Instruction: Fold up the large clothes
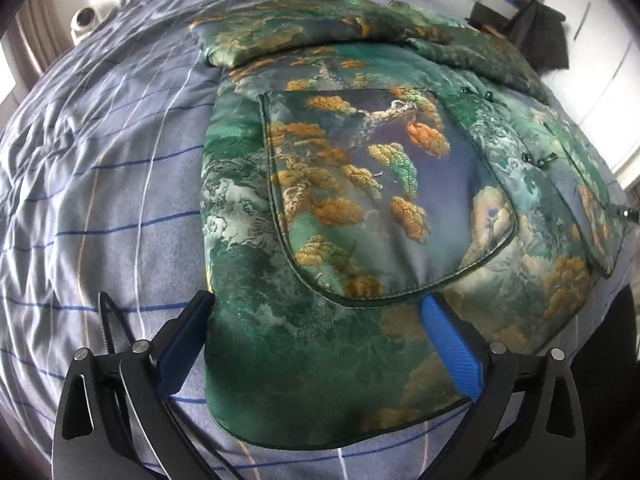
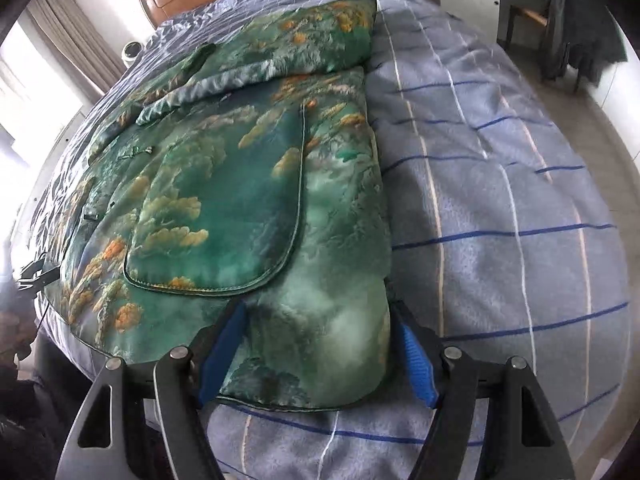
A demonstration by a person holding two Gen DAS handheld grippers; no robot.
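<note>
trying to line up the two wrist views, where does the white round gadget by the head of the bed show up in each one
Left wrist view: the white round gadget sits at the upper left, just past the edge of the striped blue bedcover.
Right wrist view: the same gadget is also upper left, smaller, beside the curtain.
Shared landmark: the green patterned jacket lying flat on the bedcover, with its hem corners between the jaws of both grippers.

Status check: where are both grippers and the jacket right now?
Left gripper open, straddling jacket hem corner. Right gripper open over the opposite corner. Sleeves folded in, jacket flat on bed. Nothing in the way.
</note>
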